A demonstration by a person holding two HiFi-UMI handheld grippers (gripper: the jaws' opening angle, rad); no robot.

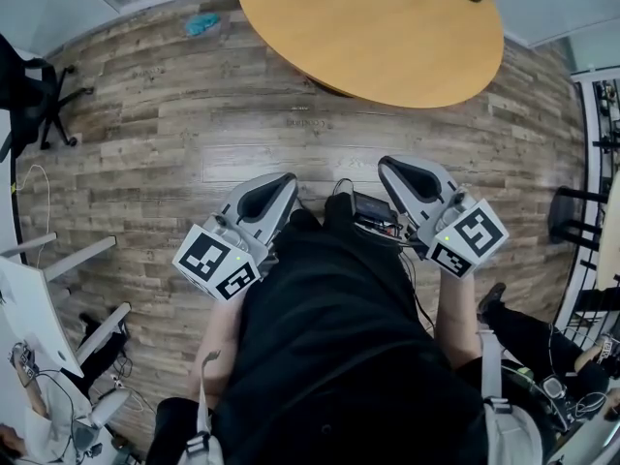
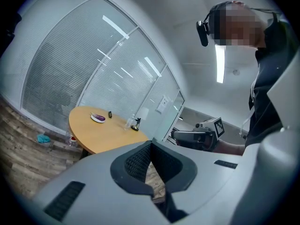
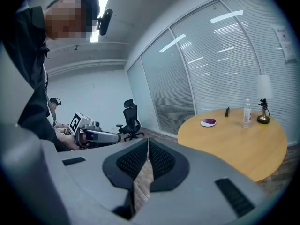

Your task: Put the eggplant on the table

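The purple eggplant lies on a small white plate on the far side of a round wooden table. It also shows in the right gripper view as the eggplant on the plate. My left gripper and my right gripper are held close to the person's body over the wooden floor, well short of the table. In the left gripper view the left gripper is shut with nothing in it. In the right gripper view the right gripper has its pads together, also holding nothing.
On the table also stand a clear bottle, a small dark ornament and a small black object. An office chair stands by the blinds. Another black chair is at the left. A blue scrap lies on the floor.
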